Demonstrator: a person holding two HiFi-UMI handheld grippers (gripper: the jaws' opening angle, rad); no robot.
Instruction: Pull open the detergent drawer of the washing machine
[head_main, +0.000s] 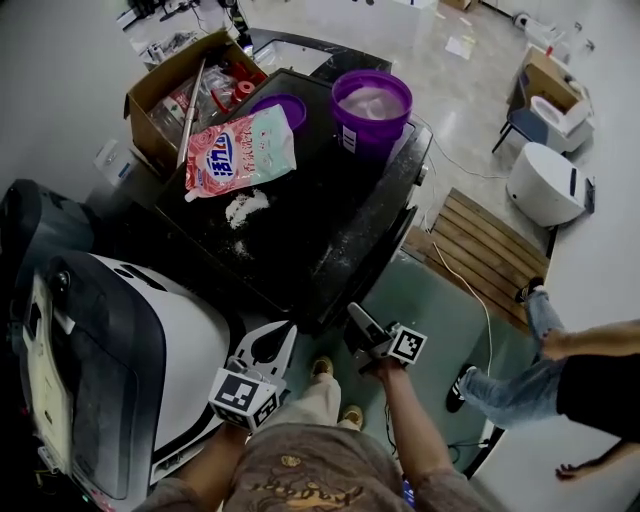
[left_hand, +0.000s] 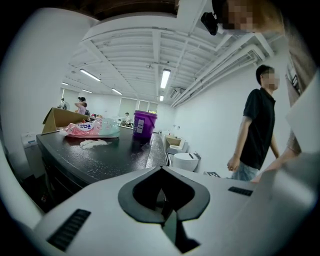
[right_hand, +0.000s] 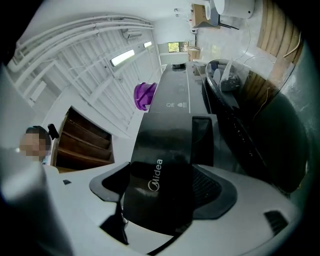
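- Although the right gripper (head_main: 360, 325) is already at the front of the washing machine (head_main: 320, 210), with the detergent drawer (right_hand: 160, 182) between its jaws, the pull itself looks barely begun. From above, nothing clearly sticks out past the machine's front edge.
- Its pads (right_hand: 216, 192) stand wide, one on each side of the drawer's face, and seem to press on it. The reach and the grip therefore look done. What is left is drawing the drawer out, away from the machine's front.
- The left gripper (head_main: 288, 330) hangs just off the machine's front. Its bowed fingers meet at the tips with nothing between them, and it takes no part in the grip.
- The drawer's face is glossy black plastic, smooth and slightly domed, with a pale printed logo.
- The pad is dark rubber with a fine ribbed grain, set in a matte white shell.
- The machine's top is flat, black and speckled with white dust.
- A patch of spilled powder (head_main: 245, 207) lies near the middle of that top.
- A soft, crinkled detergent bag (head_main: 240, 150) in pink and pale green lies toward its far left.
- A round purple bucket (head_main: 371, 105) stands at its far edge.
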